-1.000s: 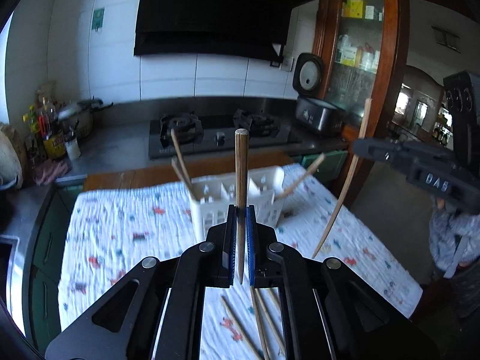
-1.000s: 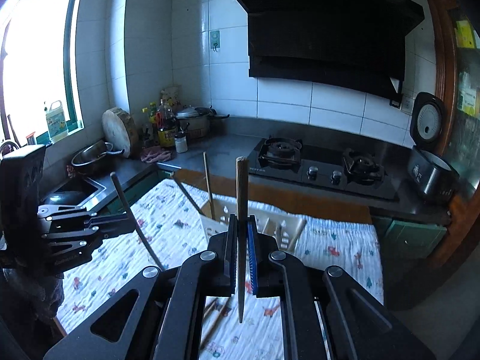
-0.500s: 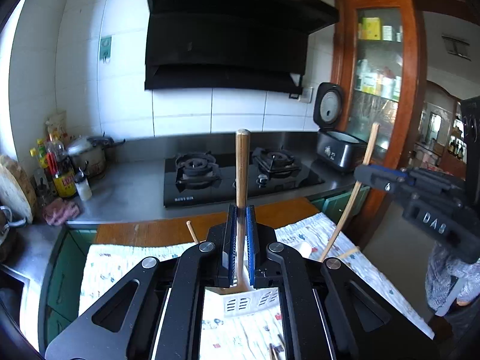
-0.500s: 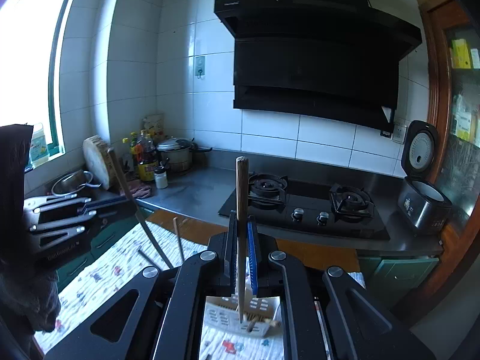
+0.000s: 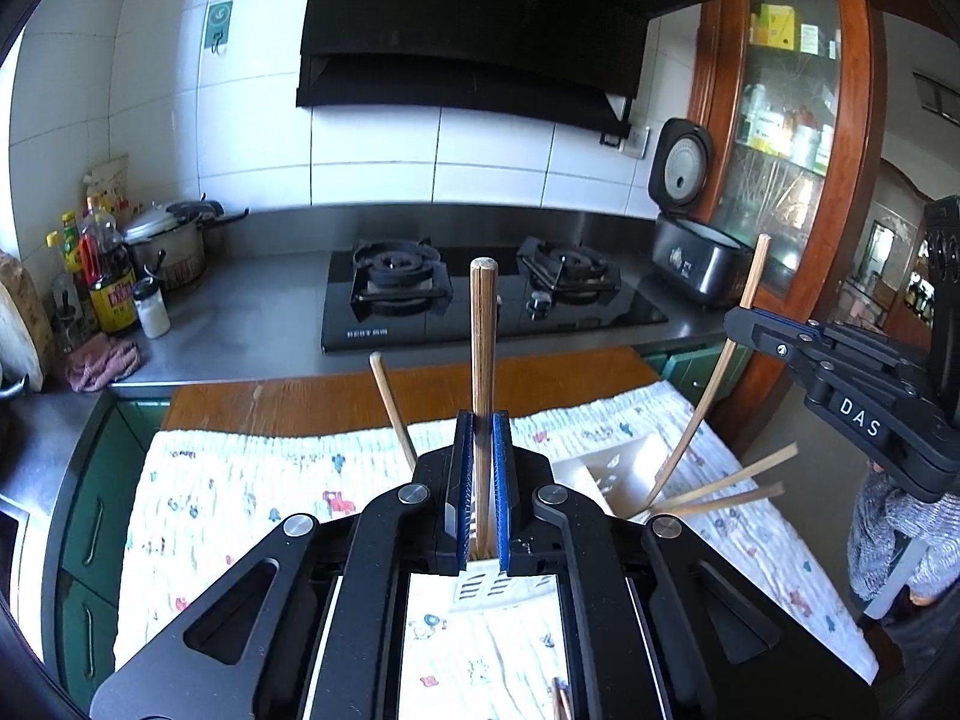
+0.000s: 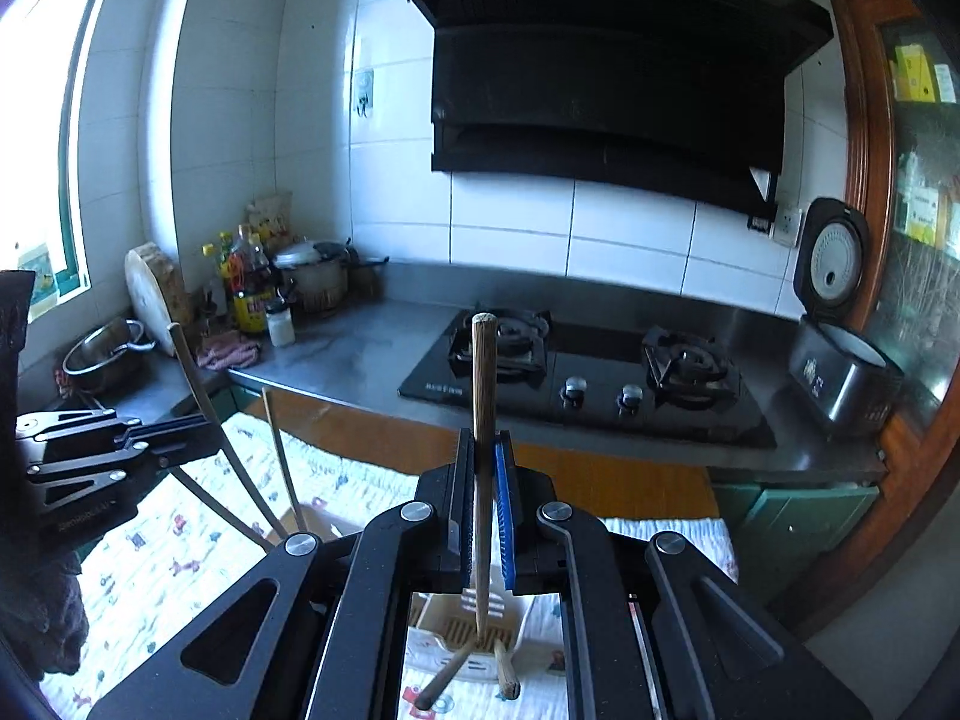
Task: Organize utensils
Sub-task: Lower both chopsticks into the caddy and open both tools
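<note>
Both claws, left (image 5: pixel 478 492) and right (image 6: pixel 480 504), clamped on upright chopsticks (image 5: pixel 482 360) above white holder (image 5: pixel 624 471), tips down for dropping in.

Both tongs tipped down again: white holder (image 5: pixel 624 471) larger, lower right of left view; right chopstick (image 6: pixel 482 462) now over it.

I am reading "DAS" in white letters on the side of my black right gripper (image 5: pixel 735 324), seen from the left wrist camera. The black glass gas hob (image 5: pixel 492 306) is showing a small white brand mark on its front edge that looks like "BEST", though the rest is too blurred to read. The black range hood (image 6: pixel 606 60) is carrying a white brand word at its top left corner, too small to read.
</note>
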### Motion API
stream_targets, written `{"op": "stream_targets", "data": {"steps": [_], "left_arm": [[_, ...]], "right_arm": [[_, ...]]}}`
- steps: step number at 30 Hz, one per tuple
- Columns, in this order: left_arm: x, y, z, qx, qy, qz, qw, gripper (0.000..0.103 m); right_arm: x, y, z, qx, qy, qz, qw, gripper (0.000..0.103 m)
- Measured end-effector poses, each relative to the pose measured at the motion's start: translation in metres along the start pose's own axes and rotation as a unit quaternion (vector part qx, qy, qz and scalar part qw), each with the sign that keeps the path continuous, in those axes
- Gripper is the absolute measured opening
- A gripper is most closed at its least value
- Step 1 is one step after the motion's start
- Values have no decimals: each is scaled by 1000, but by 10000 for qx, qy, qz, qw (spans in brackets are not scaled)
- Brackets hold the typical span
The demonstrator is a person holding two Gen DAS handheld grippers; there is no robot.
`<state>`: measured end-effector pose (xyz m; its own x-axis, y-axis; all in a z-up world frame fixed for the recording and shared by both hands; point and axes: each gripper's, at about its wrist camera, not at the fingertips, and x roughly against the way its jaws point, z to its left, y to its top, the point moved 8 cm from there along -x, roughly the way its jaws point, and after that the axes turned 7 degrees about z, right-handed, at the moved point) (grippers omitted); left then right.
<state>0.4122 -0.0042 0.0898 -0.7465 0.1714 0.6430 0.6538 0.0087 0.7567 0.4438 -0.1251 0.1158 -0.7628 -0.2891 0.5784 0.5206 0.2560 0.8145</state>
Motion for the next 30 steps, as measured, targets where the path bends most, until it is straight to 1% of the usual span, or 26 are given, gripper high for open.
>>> {"op": "stream_targets", "data": {"steps": [4,12,21,24,26,28,30], "left_arm": [[-10,-8,3,-1,17,142,9999,5],[-23,-19,4,-6,29,337,9994,6],[-31,-25,9,92,45,481,9988,7],[-27,-25,8,73,30,452,9989,7],[-23,-24,6,68,10,418,9991,7],[-19,-23,5,66,-4,379,9993,9],[-12,-23,2,62,-21,332,9994,11]], "right_arm": [[-11,-13,-1,40,-9,159,9999,7],[-20,-30,-6,7,-1,311,9995,7],[-18,-37,-9,-55,17,354,9994,7],[-13,-37,-8,-34,2,304,9995,11],[-8,-35,-8,-28,-13,261,9997,23],[-2,-34,-7,-28,-32,210,9998,25],[6,-35,-7,-29,-58,157,9999,30]]}}
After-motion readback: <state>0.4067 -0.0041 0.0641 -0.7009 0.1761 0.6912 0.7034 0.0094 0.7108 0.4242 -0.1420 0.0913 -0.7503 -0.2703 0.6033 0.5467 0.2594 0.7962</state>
